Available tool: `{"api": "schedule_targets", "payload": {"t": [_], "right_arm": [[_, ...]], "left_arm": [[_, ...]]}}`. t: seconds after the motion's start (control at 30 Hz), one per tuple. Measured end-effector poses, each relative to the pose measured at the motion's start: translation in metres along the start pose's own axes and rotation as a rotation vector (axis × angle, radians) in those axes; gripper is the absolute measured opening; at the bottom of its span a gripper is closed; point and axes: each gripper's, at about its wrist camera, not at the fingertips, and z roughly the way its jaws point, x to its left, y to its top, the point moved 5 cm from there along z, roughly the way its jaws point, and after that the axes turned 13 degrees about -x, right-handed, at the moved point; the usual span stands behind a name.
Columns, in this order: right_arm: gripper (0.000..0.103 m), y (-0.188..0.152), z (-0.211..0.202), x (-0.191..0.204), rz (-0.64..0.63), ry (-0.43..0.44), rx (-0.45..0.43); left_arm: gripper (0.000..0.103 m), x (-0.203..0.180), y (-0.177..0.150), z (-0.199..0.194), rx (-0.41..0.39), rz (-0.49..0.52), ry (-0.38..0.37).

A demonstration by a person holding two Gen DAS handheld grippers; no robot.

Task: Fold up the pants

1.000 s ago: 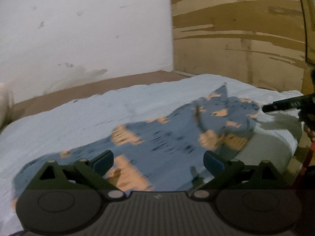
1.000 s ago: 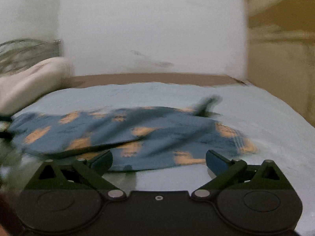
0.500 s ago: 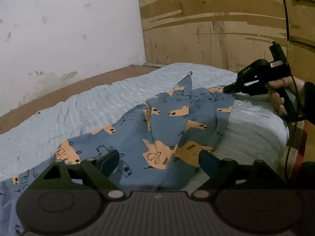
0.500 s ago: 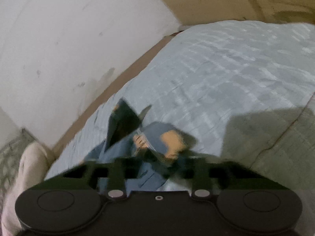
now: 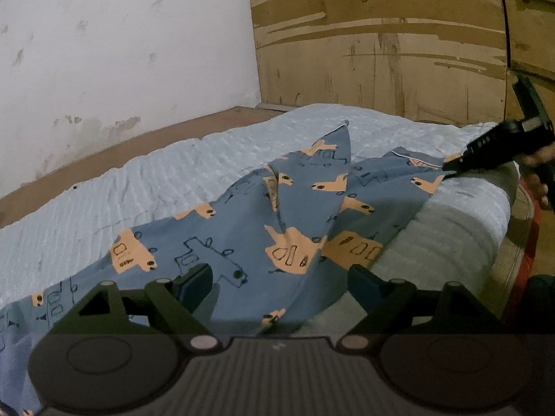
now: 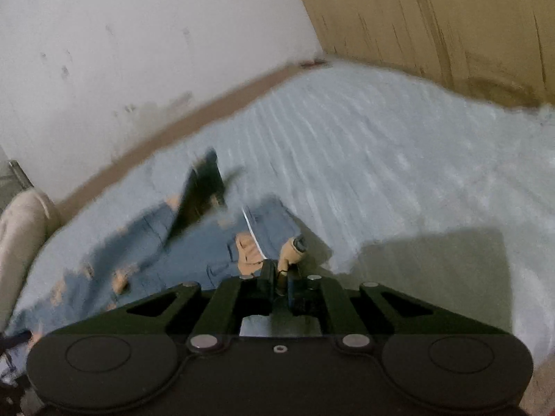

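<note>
A pair of blue pants (image 5: 242, 228) printed with orange vehicles lies rumpled across a bed (image 5: 145, 180) covered in a pale blue ribbed quilt. The fabric runs from the bed's near left part to its right edge, with one pointed fold standing up near the middle.

The left gripper (image 5: 277, 277) hangs just above the pants near the bed's near edge. Its fingers (image 5: 194, 279) stand wide apart with cloth lying below them, and they press on nothing.

The right gripper (image 6: 277, 277) is at the bed's right edge. Its fingers (image 6: 267, 275) have just been closing and now sit nearly together, pinching a white-piped edge of the pants. In the left wrist view the same gripper (image 5: 451, 170) appears as a black tool at the far right, its tip on the pants' corner, held by a hand (image 5: 539, 170) that is only partly in view.

A white, stained wall (image 5: 121, 52) stands behind the bed, with a brown strip along its foot. A scuffed wooden panel (image 5: 381, 45) stands at the far right end. A cream pillow (image 6: 20, 242) lies at the bed's left end in the right wrist view, which is blurred. No containers are in view.
</note>
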Motion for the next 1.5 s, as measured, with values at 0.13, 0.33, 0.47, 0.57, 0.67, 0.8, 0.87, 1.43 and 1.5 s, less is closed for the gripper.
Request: {"api": "schedule_targets", "payload": {"t": [0.13,0.33,0.47,0.57,0.67,0.8,0.87,1.43,1.5], "right_arm": [[0.032,0.001,-0.009,0.003,-0.037,-0.025,-0.026],[0.083,0.032,-0.014,0.037,-0.177,0.007,-0.128],[0.088,0.044,0.022,0.069,-0.148,0.152,-0.086],[0.087,0.049,0.064,0.088,-0.087,0.205,-0.029],[0.08,0.054,0.103,0.099,0.011,0.208,0.018],[0.059,0.065,0.144,0.102,0.099,0.131,0.05],[0.024,0.071,0.155,0.101,0.125,0.106,0.054],[0.005,0.07,-0.008,0.043,0.0,0.133,-0.168],[0.005,0.047,-0.016,0.028,0.001,0.103,-0.147]], "left_arm": [[0.09,0.002,0.0,0.0,-0.005,0.013,-0.001],[0.079,-0.007,0.006,0.01,-0.004,0.047,0.0],[0.066,-0.017,0.006,0.016,0.011,0.116,-0.015],[0.053,-0.026,0.003,0.023,0.044,0.176,-0.019],[0.036,-0.032,-0.002,0.028,0.075,0.208,-0.028],[0.002,-0.034,-0.002,0.031,0.088,0.226,-0.02],[0.001,-0.031,0.002,0.03,0.084,0.206,-0.015],[0.0,-0.029,0.01,0.0,0.045,0.186,-0.062],[0.0,-0.032,0.002,0.002,0.069,0.192,-0.067]]}}
